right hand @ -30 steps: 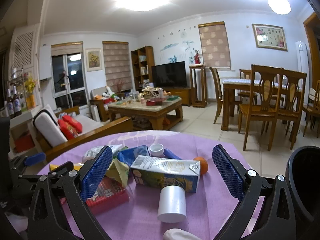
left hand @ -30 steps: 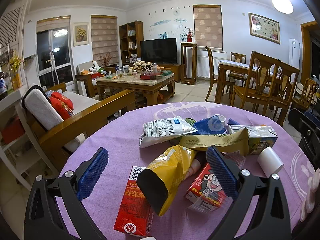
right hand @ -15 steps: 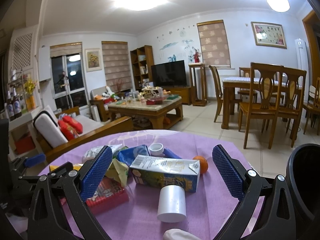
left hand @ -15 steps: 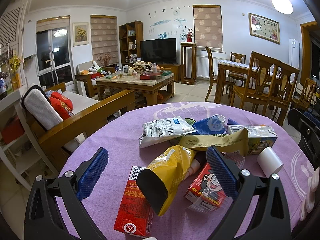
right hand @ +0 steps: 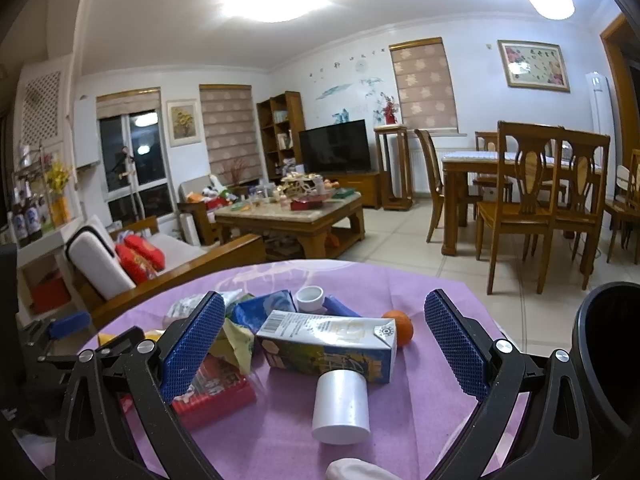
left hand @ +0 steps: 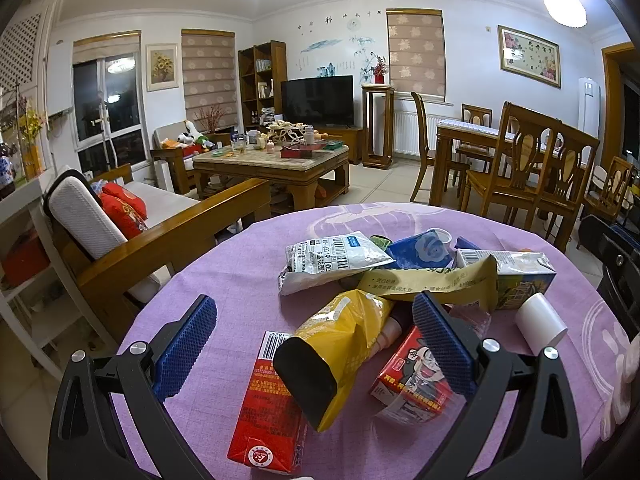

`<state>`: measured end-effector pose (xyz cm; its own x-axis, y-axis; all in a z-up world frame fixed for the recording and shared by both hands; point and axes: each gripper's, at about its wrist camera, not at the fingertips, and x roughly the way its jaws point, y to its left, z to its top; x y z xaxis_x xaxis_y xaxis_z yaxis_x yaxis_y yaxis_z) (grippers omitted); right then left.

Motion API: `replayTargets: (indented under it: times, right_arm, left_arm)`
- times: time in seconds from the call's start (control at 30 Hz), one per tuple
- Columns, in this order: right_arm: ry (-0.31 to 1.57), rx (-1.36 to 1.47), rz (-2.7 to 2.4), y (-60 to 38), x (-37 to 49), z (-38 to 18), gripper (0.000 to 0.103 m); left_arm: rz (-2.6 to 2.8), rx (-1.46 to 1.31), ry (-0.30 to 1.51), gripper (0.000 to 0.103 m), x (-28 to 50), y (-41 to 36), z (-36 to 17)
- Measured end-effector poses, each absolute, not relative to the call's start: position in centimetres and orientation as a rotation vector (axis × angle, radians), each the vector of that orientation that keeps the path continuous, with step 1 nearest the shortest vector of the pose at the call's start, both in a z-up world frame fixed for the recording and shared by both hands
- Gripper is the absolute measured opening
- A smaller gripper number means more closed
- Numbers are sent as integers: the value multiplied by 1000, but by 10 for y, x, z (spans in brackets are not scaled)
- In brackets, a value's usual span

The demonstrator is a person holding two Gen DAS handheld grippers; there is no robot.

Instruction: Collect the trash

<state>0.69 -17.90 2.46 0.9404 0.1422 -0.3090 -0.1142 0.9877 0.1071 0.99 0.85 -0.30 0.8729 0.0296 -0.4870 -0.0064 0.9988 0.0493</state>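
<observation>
Trash lies in a heap on a round table with a purple cloth (left hand: pixel 224 280). My left gripper (left hand: pixel 316 340) is open and empty above a yellow bag (left hand: pixel 340 344), a red carton (left hand: pixel 268 404) and a red snack pack (left hand: pixel 416 376). A white-grey bag (left hand: pixel 336 256), a blue pack (left hand: pixel 420 248) and a juice carton (left hand: pixel 520 276) lie farther off. My right gripper (right hand: pixel 324 344) is open and empty over the juice carton (right hand: pixel 328 344) and a white cup on its side (right hand: pixel 340 408). An orange (right hand: pixel 400 326) lies beyond the carton.
A black bin (right hand: pixel 608 352) stands at the right edge of the right wrist view. A wooden sofa (left hand: pixel 132 232) is left of the table, a coffee table (left hand: pixel 276 164) behind it, dining chairs (left hand: pixel 520 168) to the right. A small white cup (right hand: pixel 310 298) stands upright behind the heap.
</observation>
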Motion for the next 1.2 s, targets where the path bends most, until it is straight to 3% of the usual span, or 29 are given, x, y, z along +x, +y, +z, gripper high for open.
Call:
replayTargets:
  times: [0.23, 0.53, 0.97, 1.03, 1.1, 1.2]
  right_arm:
    - [337, 129, 133, -181, 6, 22, 99]
    - [435, 267, 203, -215, -13, 16, 99]
    - [706, 264, 246, -206, -9, 1, 98]
    - [735, 248, 234, -204, -2, -3, 98]
    - [762, 235, 227, -198, 5, -5, 97]
    - [781, 204, 218, -186, 14, -6, 95]
  left_arm:
    - [21, 8, 547, 98, 14, 15, -7]
    - [-203, -157, 651, 98, -4, 78, -10]
    - [-320, -47, 684, 97, 28, 31, -8]
    - [-327, -86, 694, 82, 34, 33, -9]
    - [-329, -128, 735, 38, 42, 35, -15]
    - [-339, -142, 734, 29, 43, 38, -19]
